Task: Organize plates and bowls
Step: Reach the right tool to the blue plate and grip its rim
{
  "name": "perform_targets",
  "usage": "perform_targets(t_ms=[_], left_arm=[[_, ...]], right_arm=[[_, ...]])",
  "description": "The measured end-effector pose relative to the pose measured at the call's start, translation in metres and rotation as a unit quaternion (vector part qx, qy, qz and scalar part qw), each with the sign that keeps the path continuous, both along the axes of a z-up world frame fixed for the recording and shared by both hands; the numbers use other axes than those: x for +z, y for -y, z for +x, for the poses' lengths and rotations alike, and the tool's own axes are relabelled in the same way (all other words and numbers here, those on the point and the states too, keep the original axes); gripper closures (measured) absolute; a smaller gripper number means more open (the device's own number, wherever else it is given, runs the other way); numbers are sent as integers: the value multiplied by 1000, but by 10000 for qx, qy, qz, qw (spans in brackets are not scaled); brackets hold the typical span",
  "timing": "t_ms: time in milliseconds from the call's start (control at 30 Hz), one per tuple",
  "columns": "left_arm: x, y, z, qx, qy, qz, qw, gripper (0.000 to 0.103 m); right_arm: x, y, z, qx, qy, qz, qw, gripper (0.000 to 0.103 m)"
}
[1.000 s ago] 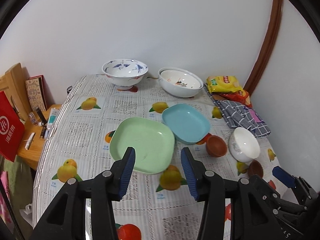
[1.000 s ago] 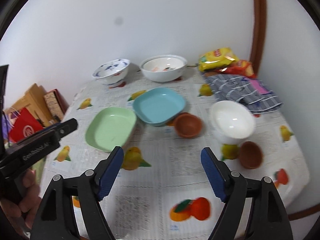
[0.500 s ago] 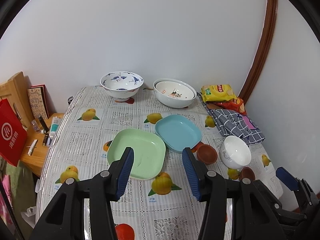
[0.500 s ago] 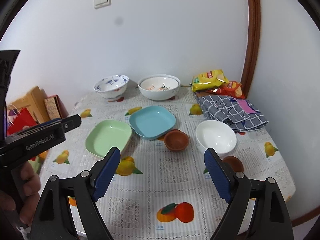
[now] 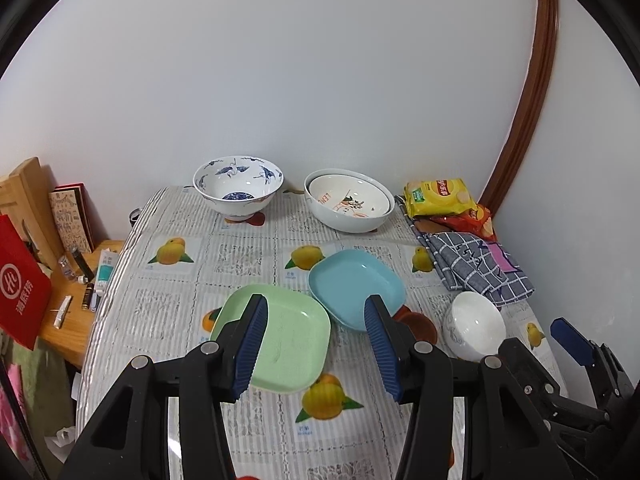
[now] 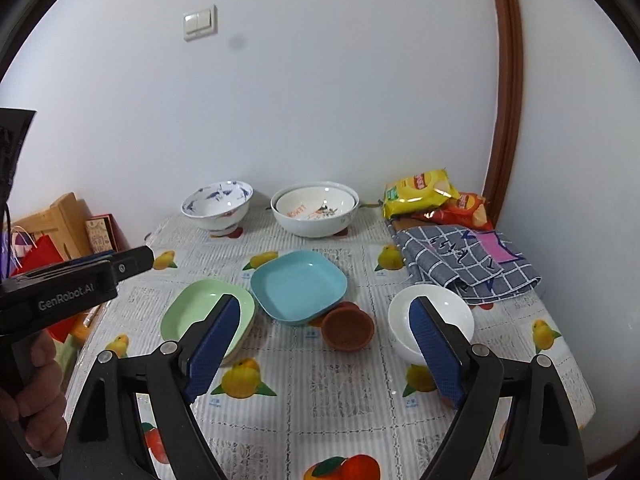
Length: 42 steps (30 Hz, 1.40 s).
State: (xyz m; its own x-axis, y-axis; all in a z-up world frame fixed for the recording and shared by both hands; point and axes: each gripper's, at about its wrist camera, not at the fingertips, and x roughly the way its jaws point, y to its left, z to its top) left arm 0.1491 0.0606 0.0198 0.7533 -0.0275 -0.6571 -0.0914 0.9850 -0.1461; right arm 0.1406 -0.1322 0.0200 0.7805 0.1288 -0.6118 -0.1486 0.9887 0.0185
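1. The desk (image 6: 360, 396), covered with a fruit-print cloth, carries all the dishes, and they lie spread over it, so I judge the task is only at its start.
2. At the back, the large white bowl (image 5: 347, 206) seems to have a second bowl nested inside it. This may be the only stacking done so far, but I cannot be sure.
3. Beside it, near the wall, the blue-patterned bowl (image 5: 238, 190) stands alone and upright.
4. In the middle, the green plate (image 5: 288, 344) lies flat, and the blue plate (image 6: 298, 286) rests tilted, its edge leaning on something brown under it. These 2 plates are close together, but not stacked.
5. To the right, the small white bowl (image 6: 430, 320) stands just beside the brown bowl (image 6: 347, 328), apart from the big bowls.
6. The left gripper (image 5: 316, 346) hovers above the near part of the desk. Its fingers are spread apart and carry nothing. They frame the green plate and the blue plate.
7. The right gripper (image 6: 324, 354) also hangs free, its fingers released wide and empty, with the brown bowl seen between them.
8. What is left, as I judge: to stack the 2 plates and to gather the bowls by size.
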Motion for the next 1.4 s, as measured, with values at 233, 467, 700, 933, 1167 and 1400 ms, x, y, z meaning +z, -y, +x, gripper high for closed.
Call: perform_targets(t_ms=[233, 467, 700, 933, 1167, 1400], left_arm=[[-3, -7, 25, 62, -45, 0, 10000, 53], [-9, -8, 54, -69, -112, -26, 9999, 53], [-12, -4, 90, -233, -248, 113, 9994, 53], [-28, -3, 131, -270, -435, 168, 9985, 53], [-58, -6, 168, -182, -695, 166, 9973, 53], [-111, -9, 196, -129, -1178, 12, 9930, 53]], right_arm=[[-9, 5, 33, 7, -126, 408, 9991, 17], [-11, 3, 70, 12, -111, 504, 9987, 17], [-12, -9, 112, 268, -258, 378, 9986, 17], [-16, -24, 154, 397, -231, 220, 9987, 17], [-54, -27, 197, 382, -529, 229, 9976, 17], [-110, -13, 219, 256, -1270, 505, 9903, 27]])
